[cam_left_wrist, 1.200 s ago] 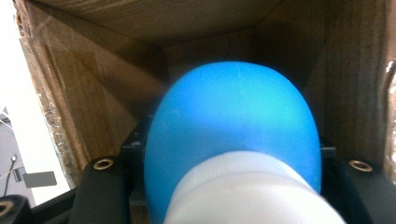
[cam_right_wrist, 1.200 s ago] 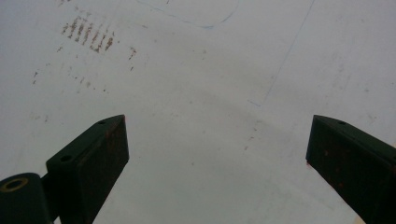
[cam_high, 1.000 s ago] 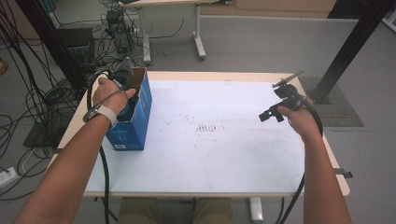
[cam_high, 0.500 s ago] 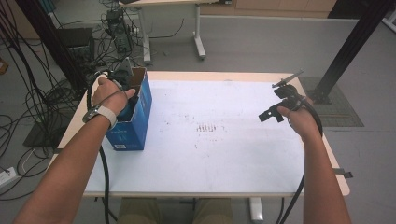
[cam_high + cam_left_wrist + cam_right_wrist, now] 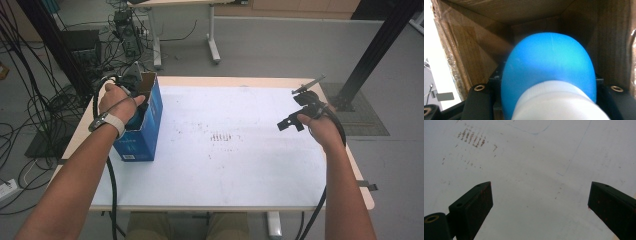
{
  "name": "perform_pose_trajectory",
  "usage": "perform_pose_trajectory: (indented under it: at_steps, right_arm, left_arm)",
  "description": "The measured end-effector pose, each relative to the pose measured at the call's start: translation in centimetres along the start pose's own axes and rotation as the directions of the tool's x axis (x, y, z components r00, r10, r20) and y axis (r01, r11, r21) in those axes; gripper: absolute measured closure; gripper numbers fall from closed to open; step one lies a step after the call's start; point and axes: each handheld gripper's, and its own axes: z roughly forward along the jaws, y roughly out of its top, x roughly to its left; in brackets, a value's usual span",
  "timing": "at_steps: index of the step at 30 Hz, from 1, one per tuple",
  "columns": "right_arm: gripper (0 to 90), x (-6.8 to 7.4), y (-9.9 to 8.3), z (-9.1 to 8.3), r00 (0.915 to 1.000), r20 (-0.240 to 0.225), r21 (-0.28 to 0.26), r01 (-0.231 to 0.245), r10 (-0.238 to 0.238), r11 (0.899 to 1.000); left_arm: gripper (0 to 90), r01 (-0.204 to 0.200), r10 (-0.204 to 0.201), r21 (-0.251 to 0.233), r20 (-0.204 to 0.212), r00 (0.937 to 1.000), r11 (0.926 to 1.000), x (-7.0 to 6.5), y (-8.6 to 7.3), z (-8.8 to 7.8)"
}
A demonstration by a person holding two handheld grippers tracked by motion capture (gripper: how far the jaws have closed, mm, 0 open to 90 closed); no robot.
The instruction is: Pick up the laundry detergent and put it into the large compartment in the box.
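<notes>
A blue cardboard box (image 5: 147,127) stands open-topped at the table's left edge. My left hand reaches down into it, so the jaw tips are hidden in the high view. In the left gripper view, my left gripper (image 5: 547,96) is shut on a blue rounded object (image 5: 549,62) with a white ribbed end (image 5: 556,102), inside the box's brown walls (image 5: 466,50). My right gripper (image 5: 295,112) hovers over the right side of the white table (image 5: 240,170). It stands open (image 5: 540,205) with bare tabletop between its jaws.
Brown smudges (image 5: 225,136) mark the table's middle. Cables (image 5: 30,115) and dark equipment lie on the floor to the left. A black slanted post (image 5: 375,50) stands at the right. Another desk's legs (image 5: 212,35) are behind.
</notes>
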Motion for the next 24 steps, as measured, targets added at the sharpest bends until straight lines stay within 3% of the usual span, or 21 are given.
perform_pose_trajectory:
  at_steps: [24]
  right_arm:
    - [5.6,0.24,0.15,-0.21,1.0,0.001,0.001,0.002,-0.002,1.0]
  left_arm:
    - [38.9,0.0,0.0,-0.002,0.004,1.0,1.0,0.11,-0.1,-0.01]
